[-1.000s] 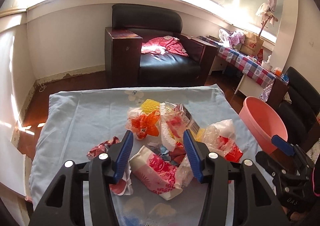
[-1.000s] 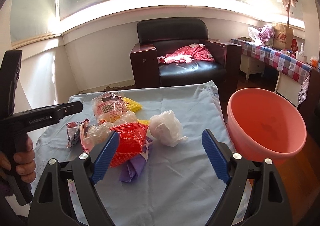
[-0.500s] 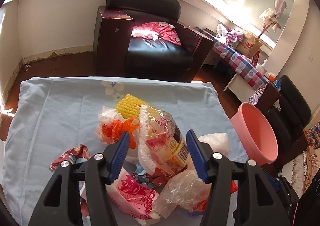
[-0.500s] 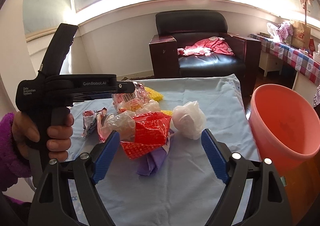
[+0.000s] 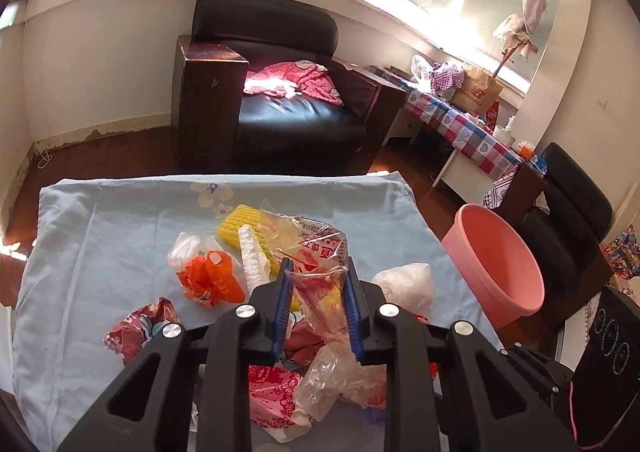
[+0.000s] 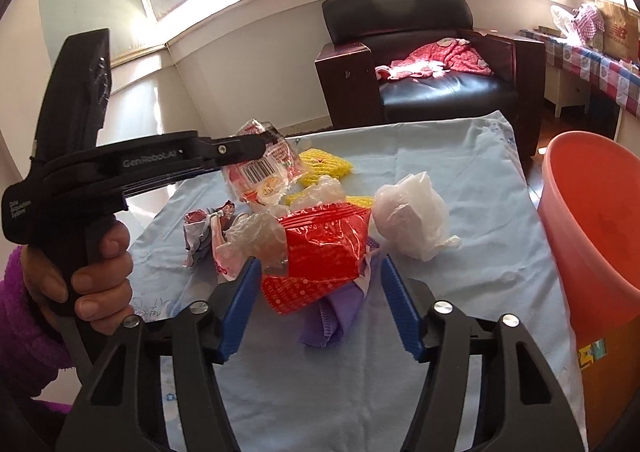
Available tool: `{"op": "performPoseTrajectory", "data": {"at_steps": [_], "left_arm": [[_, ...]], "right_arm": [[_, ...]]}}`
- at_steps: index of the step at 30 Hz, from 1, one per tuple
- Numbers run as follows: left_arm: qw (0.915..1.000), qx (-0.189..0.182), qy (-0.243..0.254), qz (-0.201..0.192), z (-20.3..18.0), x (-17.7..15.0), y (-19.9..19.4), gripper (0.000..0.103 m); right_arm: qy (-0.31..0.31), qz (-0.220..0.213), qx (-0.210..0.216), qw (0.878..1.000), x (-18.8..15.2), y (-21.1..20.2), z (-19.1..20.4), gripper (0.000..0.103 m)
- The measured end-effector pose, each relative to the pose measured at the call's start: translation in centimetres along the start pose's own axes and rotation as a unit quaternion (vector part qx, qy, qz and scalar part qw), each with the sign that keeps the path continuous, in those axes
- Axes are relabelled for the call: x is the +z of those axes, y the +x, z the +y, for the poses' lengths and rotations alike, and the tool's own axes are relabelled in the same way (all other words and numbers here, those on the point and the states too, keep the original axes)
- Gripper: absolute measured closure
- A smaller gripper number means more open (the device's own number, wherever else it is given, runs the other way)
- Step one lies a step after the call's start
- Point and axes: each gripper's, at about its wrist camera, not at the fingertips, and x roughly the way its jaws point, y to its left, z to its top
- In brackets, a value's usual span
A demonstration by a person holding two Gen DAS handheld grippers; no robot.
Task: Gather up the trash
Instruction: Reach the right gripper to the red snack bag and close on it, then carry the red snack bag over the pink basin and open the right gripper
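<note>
Crinkled clear snack wrapper with red print (image 5: 320, 252) sits clenched in the left gripper (image 5: 316, 284) mid-frame; right gripper (image 6: 320, 292) gapes, released, around the red foil bag (image 6: 324, 240).

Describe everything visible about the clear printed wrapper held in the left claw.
The clear printed wrapper is thin crinkled plastic film with red print, a yellowish patch and a black barcode on white. The left claw is shut on it, holding it above the trash pile on the blue cloth; its loose end fans out past the fingertips.
</note>
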Motion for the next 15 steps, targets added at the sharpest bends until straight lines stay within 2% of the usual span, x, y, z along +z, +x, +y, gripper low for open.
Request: {"op": "performPoseTrajectory", "data": {"at_steps": [2,6,15], "left_arm": [[0.9999,-0.001,0.010,-0.007,-0.3,-0.2,-0.7,0.080],[0.9996,0.003,0.024,-0.015,-0.8,-0.6,-2.0,0.080],[0.9988,0.009,0.033,-0.035,-1.2,-0.7,-4.5,0.080]], "right_arm": [[0.005,0.006,0.003,1.000,0.0,0.3,-0.1,0.049],[0.019,0.020,0.013,1.000,-0.1,0.8,-0.5,0.065],[0.034,-0.011,0.022,0.999,0.1,-1.8,-1.0,0.069]]}}
